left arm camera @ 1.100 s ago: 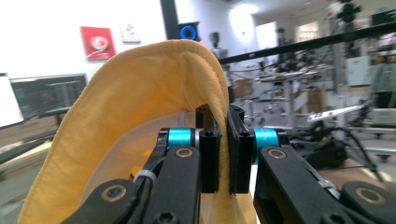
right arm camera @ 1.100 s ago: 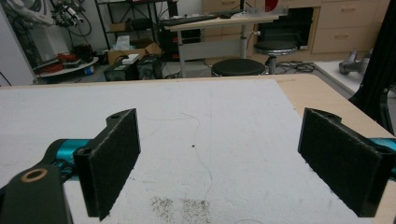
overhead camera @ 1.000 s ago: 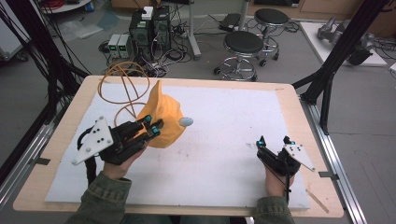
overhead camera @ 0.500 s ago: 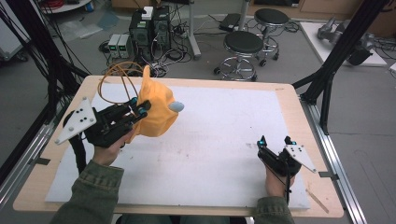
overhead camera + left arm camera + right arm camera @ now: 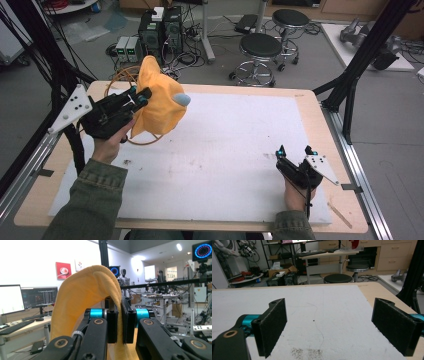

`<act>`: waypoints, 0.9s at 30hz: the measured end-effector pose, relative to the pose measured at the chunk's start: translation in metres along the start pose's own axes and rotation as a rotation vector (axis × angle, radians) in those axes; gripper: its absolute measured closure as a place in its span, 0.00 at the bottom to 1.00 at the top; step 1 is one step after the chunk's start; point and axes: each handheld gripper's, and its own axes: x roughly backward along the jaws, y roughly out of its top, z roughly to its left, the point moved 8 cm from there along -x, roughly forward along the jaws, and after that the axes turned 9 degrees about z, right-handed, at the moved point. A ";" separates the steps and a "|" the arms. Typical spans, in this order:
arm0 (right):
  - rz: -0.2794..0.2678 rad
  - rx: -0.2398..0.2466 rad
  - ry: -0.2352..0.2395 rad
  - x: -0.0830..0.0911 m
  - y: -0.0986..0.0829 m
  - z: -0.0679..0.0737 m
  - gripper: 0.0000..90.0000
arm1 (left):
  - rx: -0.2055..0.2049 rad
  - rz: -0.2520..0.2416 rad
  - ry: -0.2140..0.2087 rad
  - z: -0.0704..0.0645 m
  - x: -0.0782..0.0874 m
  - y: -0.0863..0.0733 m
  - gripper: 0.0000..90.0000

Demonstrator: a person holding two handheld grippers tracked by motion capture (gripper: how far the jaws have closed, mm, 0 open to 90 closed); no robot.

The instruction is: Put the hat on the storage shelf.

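Note:
An orange-yellow cloth (image 5: pixel 156 102) with a small pale blue tip (image 5: pixel 182 99) hangs in the air over the table's far left. My left gripper (image 5: pixel 141 96) is shut on the cloth's edge and holds it up clear of the white mat (image 5: pixel 225 150). In the left gripper view the cloth (image 5: pixel 85 297) drapes over the left jaw and is pinched between the two closed pads, with my left gripper (image 5: pixel 119 323) pointing up at the room. My right gripper (image 5: pixel 294 151) rests low at the mat's near right, open and holding nothing. Its pads (image 5: pixel 273 325) stand wide apart over bare mat.
An orange wire hoop (image 5: pixel 120 82) lies at the table's far left corner, partly behind the cloth. The wooden table edge (image 5: pixel 315 107) borders the mat. Black frame posts (image 5: pixel 350 85) rise at the right and left. Stools (image 5: pixel 261 47) and computer boxes stand on the floor beyond.
My left gripper has lifted the cloth higher and tilted upward, with the hand swinging back toward the middle left. The right gripper has stayed put.

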 end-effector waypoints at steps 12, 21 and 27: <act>0.001 0.006 0.004 0.000 0.000 0.001 0.13 | 0.058 -0.003 0.069 0.046 0.007 -0.001 0.95; -0.001 0.014 0.006 -0.001 0.000 0.002 0.13 | 0.132 -0.008 0.123 0.084 0.015 -0.003 0.95; 0.008 0.010 0.008 -0.001 -0.001 0.002 0.13 | 0.179 -0.024 0.167 0.108 0.023 -0.006 0.95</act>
